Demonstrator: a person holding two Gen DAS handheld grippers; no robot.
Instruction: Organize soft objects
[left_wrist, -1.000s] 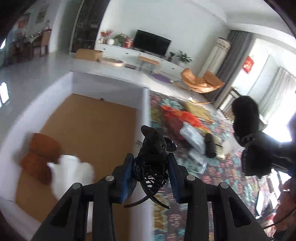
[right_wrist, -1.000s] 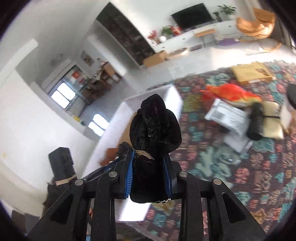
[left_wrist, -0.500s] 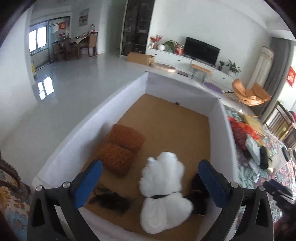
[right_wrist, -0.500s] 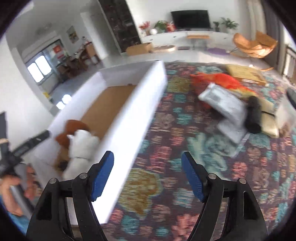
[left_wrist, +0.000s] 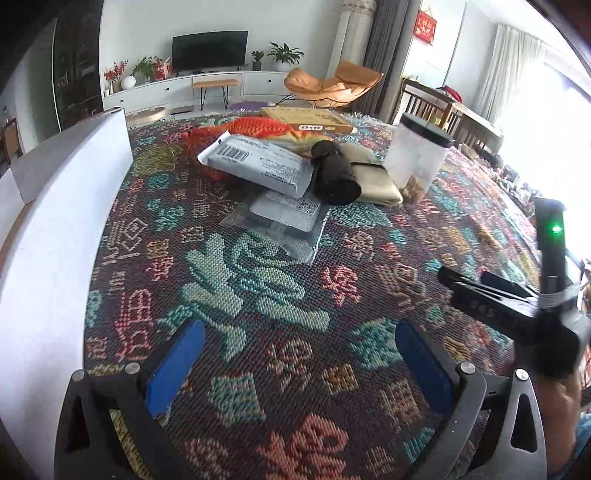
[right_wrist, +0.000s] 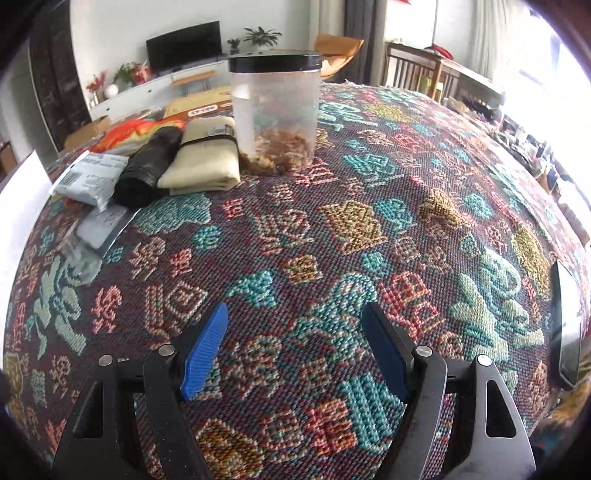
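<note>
While both hand-held grippers, left and right, gape wide and empty, black fabric roll and beige folded cloth wait at 12 o'clock, unsorted; white box at 9 o'clock.

Patterned woven cloth covers the bench, multicolour motifs on dark ground. White box wall along left edge of the left-wrist frame. Upper centre cluster: clear flat packet directly on cloth, grey mailer bag partly over it, black roll just beside, beige folded pouch touching the roll, orange fabric behind. Clear jar, black lid, upright beside the pouch. Flat cardboard box further back. Dark phone-like slab at right edge of right-wrist frame.
</note>
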